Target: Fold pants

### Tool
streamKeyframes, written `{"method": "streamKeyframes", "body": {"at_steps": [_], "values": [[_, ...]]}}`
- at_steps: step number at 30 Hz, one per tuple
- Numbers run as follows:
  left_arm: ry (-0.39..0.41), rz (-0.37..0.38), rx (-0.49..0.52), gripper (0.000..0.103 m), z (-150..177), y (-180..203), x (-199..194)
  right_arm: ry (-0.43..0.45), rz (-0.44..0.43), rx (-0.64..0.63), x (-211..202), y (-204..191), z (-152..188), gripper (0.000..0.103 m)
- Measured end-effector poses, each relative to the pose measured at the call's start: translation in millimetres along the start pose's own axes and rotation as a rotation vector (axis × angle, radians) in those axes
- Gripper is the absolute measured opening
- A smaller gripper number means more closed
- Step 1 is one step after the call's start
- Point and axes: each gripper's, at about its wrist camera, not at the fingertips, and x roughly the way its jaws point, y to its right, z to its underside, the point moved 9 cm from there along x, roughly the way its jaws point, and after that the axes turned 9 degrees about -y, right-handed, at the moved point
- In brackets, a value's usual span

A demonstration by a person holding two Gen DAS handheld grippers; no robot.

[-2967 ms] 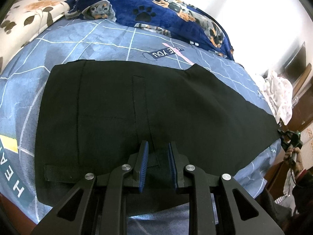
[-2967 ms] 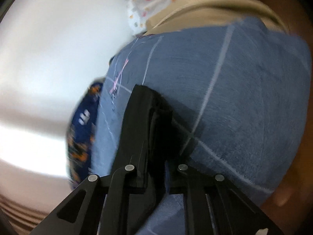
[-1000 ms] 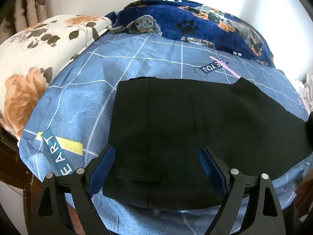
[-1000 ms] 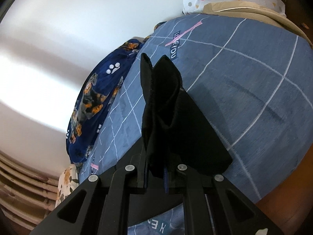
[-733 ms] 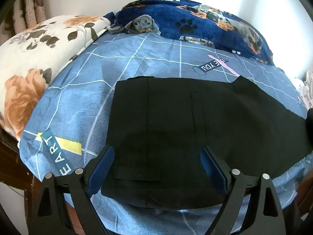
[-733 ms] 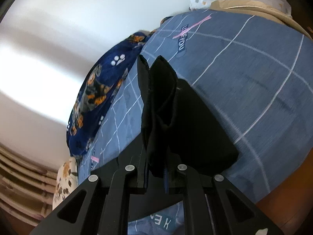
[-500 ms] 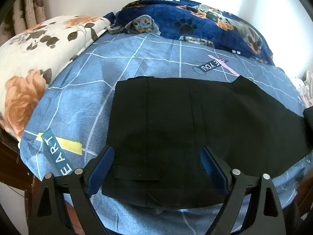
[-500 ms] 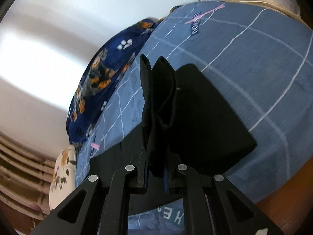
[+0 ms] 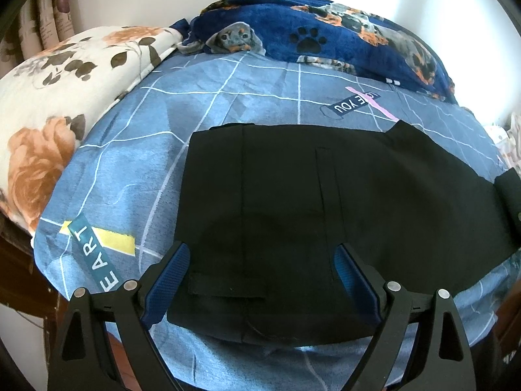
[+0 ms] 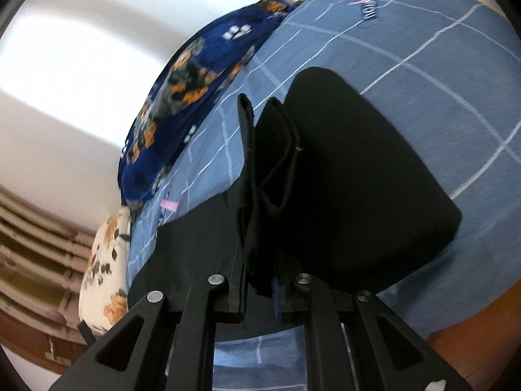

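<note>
Gripping the bunched hem, your right gripper [image 10: 259,280] is clamped on the black pants [image 9: 342,215], whose leg loops off the blue bedsheet [image 9: 136,169] and runs lengthwise toward the waistband. Over that waistband end your left gripper [image 9: 262,273] hovers, jaws apart, holding nothing. My read: carry the hem along that axis to the waistband.

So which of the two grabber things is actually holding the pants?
The right gripper: it is shut on the bunched black pants. The left gripper just gapes wide open above the flat waist end.
</note>
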Motion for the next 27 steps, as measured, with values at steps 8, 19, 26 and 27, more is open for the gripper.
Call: {"method": "streamKeyframes", "body": {"at_steps": [8, 19, 26, 27], "values": [[-0.005, -0.001, 0.004, 0.091, 1, 1, 2, -0.053, -0.002, -0.043, 24, -20, 16, 0.011], [-0.009, -0.007, 0.014, 0.092, 3, 4, 4, -0.106, -0.013, -0.069, 45, -35, 35, 0.011], [-0.01, -0.007, 0.015, 0.093, 2, 4, 4, -0.124, -0.024, -0.074, 51, -42, 40, 0.011], [-0.011, -0.007, 0.016, 0.093, 2, 4, 4, -0.126, -0.025, -0.076, 52, -43, 40, 0.011]]}}
